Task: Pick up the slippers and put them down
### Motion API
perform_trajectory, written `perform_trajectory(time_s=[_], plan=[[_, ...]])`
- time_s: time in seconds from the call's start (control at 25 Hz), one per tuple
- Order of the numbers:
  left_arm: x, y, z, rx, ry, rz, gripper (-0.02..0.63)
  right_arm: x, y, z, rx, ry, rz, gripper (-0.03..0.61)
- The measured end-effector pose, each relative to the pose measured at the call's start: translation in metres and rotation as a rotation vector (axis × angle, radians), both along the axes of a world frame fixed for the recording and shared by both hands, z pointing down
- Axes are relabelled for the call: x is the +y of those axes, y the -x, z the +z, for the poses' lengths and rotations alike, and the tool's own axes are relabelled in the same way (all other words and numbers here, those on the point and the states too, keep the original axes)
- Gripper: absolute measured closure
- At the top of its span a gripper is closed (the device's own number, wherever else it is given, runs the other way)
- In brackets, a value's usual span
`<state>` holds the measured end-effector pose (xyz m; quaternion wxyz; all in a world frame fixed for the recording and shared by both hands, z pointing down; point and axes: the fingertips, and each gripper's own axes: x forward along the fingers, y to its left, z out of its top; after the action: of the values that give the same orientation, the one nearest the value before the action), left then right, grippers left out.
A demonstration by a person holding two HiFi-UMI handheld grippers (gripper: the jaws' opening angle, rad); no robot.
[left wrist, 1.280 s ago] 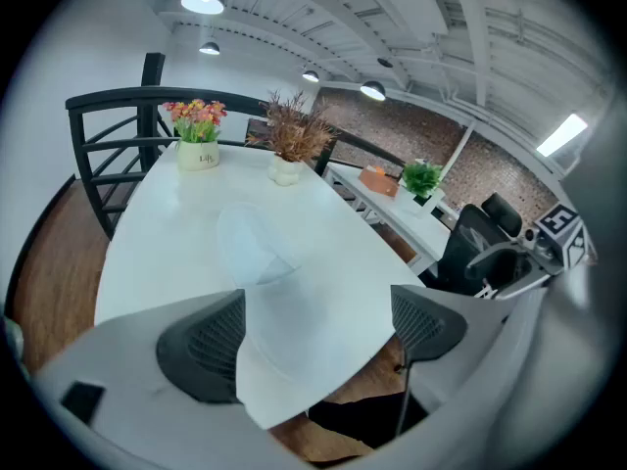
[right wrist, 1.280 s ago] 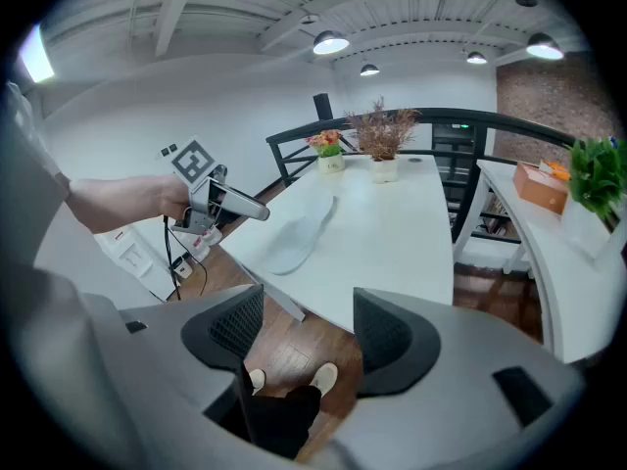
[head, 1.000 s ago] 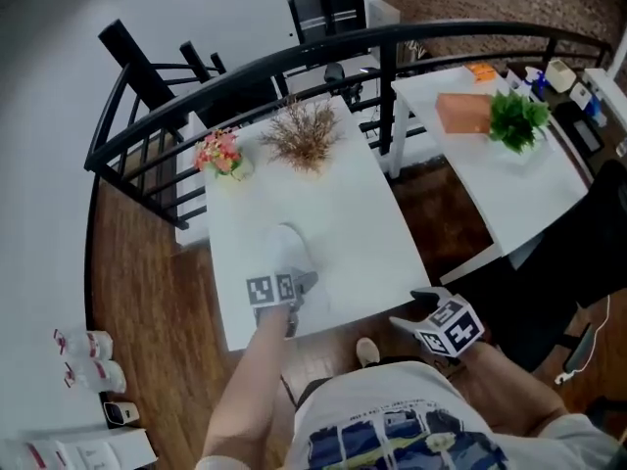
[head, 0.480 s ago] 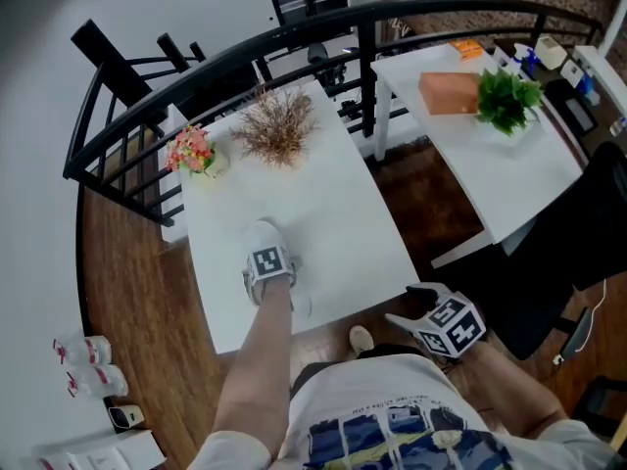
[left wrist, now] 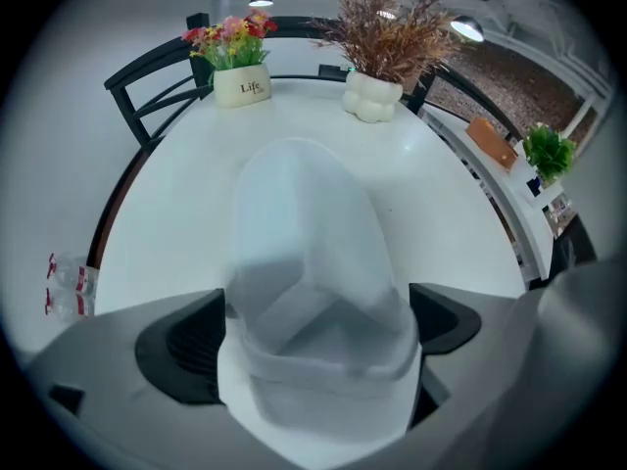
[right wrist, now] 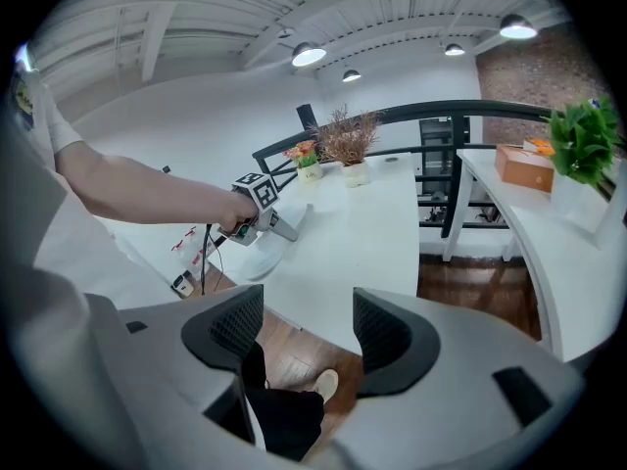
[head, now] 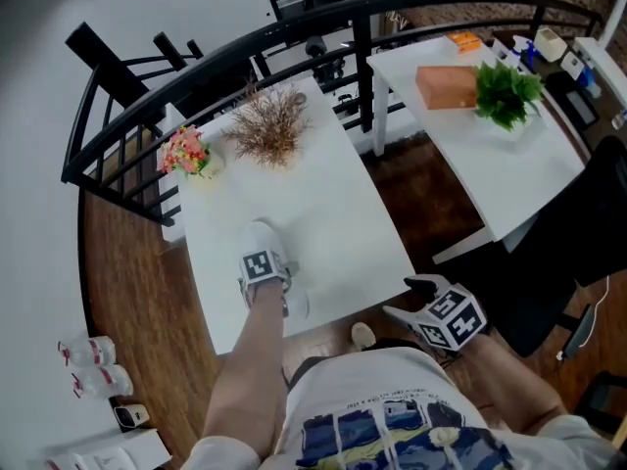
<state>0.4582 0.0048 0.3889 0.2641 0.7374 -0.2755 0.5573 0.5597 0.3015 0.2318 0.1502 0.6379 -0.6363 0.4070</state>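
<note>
Slipper lies between jaws of left hand-held gripper, just opened.

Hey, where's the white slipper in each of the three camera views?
Head view: the white fabric slipper lies left of centre, near the white table's front edge.
Left gripper view: it fills the lower centre.
Right gripper view: small, left of centre, at the table edge.
Shared landmark: the dried brown plant in a white vase on that table.

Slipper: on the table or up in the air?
Down. The white slipper lies flat on the table, between the fingers of the left gripper, which have just been opening.
</note>
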Motion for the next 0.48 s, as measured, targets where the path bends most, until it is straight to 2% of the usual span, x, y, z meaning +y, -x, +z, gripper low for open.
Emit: perform_trajectory(time_s=[0.08,0.16,0.32,0.48], plan=[[0.000,0.002,0.001,-0.003,-0.024,0.020,0.060,-0.004,-0.001,0.000,-0.007,-0.005,-0.005,0.272],[0.001,0.001,0.001,-0.003,-0.031,0.030,0.062,-0.008,0.001,0.000,-0.015,-0.014,-0.015,0.272],[0.002,-0.001,-0.001,0.009,-0.012,0.061,0.120,-0.016,0.003,0.002,-0.024,-0.029,-0.034,0.272],[0.004,0.002,-0.001,0.000,0.010,0.097,0.132,-0.024,0.004,0.003,-0.027,-0.046,-0.040,0.272]])
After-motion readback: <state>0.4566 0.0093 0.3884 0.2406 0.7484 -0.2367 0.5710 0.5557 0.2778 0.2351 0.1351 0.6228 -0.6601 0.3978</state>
